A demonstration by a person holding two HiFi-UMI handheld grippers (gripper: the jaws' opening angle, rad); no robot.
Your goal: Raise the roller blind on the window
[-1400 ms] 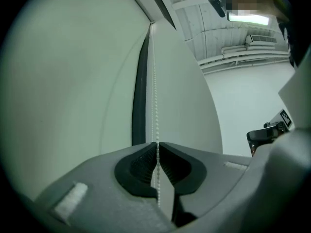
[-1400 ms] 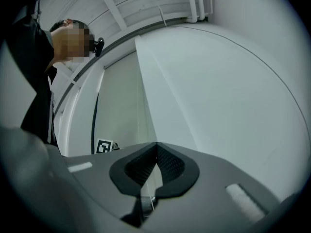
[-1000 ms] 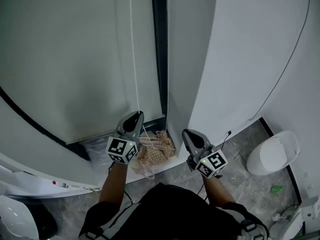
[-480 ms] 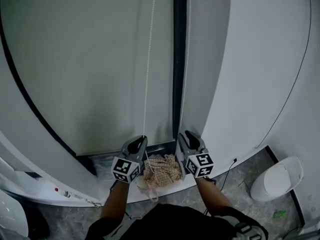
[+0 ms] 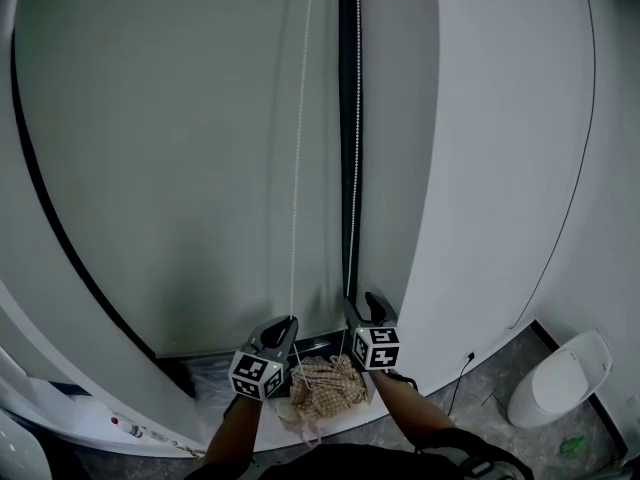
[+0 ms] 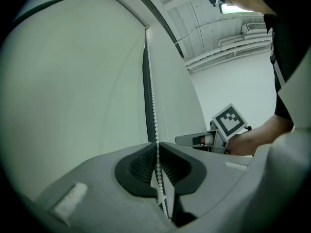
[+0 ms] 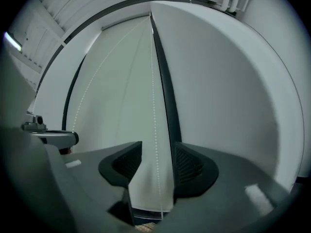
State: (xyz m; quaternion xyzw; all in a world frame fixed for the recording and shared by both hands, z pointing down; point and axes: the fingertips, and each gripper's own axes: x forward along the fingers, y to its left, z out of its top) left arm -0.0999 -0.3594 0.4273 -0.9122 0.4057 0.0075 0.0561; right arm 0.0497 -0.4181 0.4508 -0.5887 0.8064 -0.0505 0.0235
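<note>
The pale roller blind (image 5: 180, 148) hangs down over the window. Two strands of its white bead chain run beside the dark frame post (image 5: 347, 118). My left gripper (image 5: 288, 323) is shut on the left strand (image 5: 297, 168); in the left gripper view the beads (image 6: 152, 101) pass straight between the closed pads (image 6: 146, 166). My right gripper (image 5: 360, 303) is at the right strand (image 5: 355, 168). Its jaws have just been opening and stand wide, with that strand (image 7: 156, 144) between them, untouched. The right gripper (image 6: 194, 140) also shows in the left gripper view.
A checked cloth (image 5: 325, 383) lies bunched on the ledge under both grippers. A white wall (image 5: 500, 168) with a thin black cable (image 5: 560, 218) fills the right. A white round-lidded bin (image 5: 560, 378) stands on the floor at the lower right.
My right gripper has moved left and toward the window, up to the right chain strand, and its jaws have opened. The left gripper keeps its hold on the left strand.
</note>
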